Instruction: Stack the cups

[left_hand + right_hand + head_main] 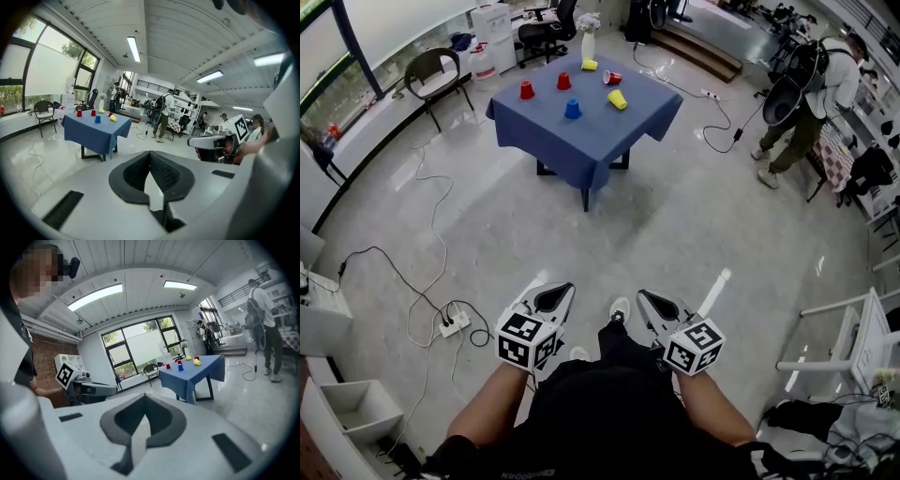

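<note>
Far ahead stands a table under a blue cloth [581, 141]. On it are several plastic cups: a blue one [573, 110] upside down in the middle, two red ones [526, 90] [564, 82] upside down behind it, a red one [612, 78] and a yellow one [618, 99] on their sides, and another yellow cup [590, 65] at the back. My left gripper [556, 295] and right gripper [653, 301] are held low by my waist, both shut and empty, pointing toward the table [96, 130] [193, 367].
A white vase [588, 42] stands at the table's far edge. Cables and a power strip [453, 323] lie on the floor at left. A chair [431, 73] is left of the table; a person [811, 98] stands at right; a white rack [858, 342] is near right.
</note>
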Motion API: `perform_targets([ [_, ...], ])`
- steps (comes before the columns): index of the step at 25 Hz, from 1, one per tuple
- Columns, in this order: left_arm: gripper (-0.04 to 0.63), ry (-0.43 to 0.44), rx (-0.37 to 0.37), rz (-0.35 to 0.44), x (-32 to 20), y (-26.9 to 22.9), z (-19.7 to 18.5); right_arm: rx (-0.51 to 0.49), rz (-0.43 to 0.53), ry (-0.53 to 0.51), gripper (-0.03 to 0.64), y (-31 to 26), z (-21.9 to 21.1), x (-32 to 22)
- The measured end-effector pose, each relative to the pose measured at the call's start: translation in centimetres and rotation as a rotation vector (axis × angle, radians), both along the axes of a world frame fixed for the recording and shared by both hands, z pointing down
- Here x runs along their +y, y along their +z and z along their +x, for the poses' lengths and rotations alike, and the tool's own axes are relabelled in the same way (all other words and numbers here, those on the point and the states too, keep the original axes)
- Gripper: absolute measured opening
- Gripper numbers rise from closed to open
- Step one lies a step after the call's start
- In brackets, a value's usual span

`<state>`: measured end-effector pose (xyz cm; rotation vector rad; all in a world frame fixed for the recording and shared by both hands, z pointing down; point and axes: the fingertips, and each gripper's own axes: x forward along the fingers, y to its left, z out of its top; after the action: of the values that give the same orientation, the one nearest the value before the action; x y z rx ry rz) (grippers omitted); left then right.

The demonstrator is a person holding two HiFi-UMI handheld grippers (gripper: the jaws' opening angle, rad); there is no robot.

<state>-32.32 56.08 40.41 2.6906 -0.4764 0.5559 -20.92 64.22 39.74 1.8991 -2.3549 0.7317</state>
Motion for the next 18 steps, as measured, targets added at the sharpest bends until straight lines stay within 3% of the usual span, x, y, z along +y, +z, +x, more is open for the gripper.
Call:
perform_targets([
  [9, 0.003, -0.036, -0.029, -0.007, -5.0, 0.7, 2.5, -0.027, -0.003, -0.014, 0.000, 0.6, 3.6, -6.0],
  [18, 0.003, -0.065, -0.019, 0.038, -14.0, -2.0, 10.2, -0.006, 0.042, -0.055, 0.000, -1.4, 11.0, -15.5],
])
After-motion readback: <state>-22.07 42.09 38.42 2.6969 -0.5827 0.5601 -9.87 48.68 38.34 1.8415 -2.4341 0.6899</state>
